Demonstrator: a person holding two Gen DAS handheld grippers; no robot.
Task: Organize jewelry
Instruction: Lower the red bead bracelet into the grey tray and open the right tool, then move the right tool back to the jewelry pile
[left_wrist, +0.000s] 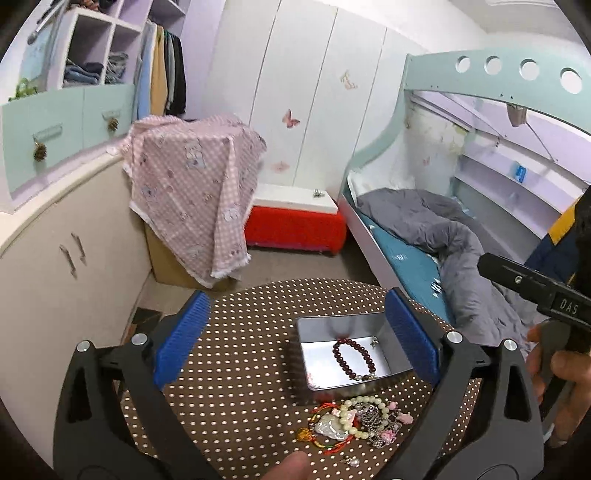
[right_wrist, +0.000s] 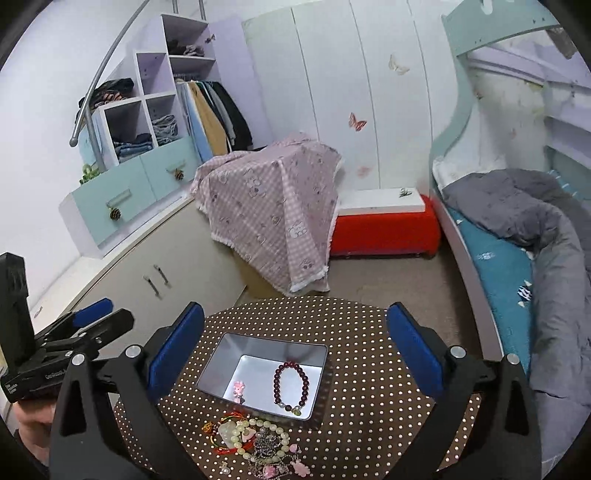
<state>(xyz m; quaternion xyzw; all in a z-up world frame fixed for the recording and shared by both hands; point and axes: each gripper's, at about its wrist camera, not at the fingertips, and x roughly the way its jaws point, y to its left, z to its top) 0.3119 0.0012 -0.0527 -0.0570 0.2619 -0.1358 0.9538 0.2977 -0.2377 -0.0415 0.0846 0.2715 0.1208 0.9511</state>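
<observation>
Silver tin (right_wrist: 207, 373) waits mid-table (right_wrist: 362, 424), both tongs spread wide and empty.

We keep the tin near the centre of the polka-dot round table, its open mouth up, likely so pieces can be dropped straight in; a dark red bead bracelet (right_wrist: 290, 384) and a small pink charm (right_wrist: 238, 388) already lie inside. The unsorted jewelry heap (right_wrist: 258, 443) sits against the tin's near wall, toward the table's near edge, within easy reach. Our left gripper (left_wrist: 291, 339) and right gripper (right_wrist: 295, 350) hover above the table with jaws fully parted, touching nothing. We judge sorting is barely begun; the tangled heap may snag when lifted.
</observation>
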